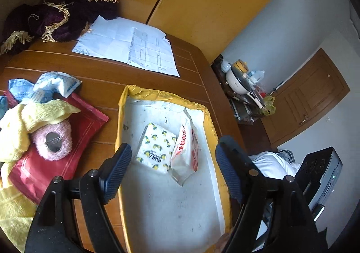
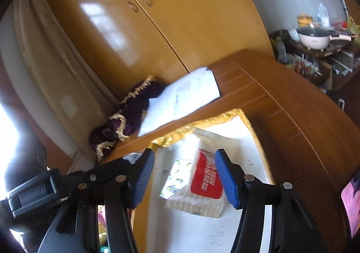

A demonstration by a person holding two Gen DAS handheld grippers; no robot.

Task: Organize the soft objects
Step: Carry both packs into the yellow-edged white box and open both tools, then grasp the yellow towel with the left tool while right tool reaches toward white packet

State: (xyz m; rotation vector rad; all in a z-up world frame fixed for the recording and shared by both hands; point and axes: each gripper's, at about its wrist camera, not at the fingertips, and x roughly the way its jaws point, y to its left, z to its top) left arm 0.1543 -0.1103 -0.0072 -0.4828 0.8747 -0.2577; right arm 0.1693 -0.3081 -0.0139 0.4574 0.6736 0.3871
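Both grippers hang wide open and hold nothing: the left gripper [image 1: 173, 169] and the right gripper [image 2: 184, 176] sit above the yellow-rimmed white box [image 1: 121, 117] at lower centre. Inside lie a lemon-print tissue pack [image 1: 156, 148] and a red-and-white packet [image 1: 186, 151], touching. Towels [image 1: 24, 122] heap at left on the wooden table [image 1: 101, 72].

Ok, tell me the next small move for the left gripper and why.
Probably swing the left gripper left toward the pink fluffy roll. Its jaws stand open and empty over the yellow-rimmed box, where two tissue packs already lie, while the roll still sits on the red packet outside, uncovered and nearest the box.
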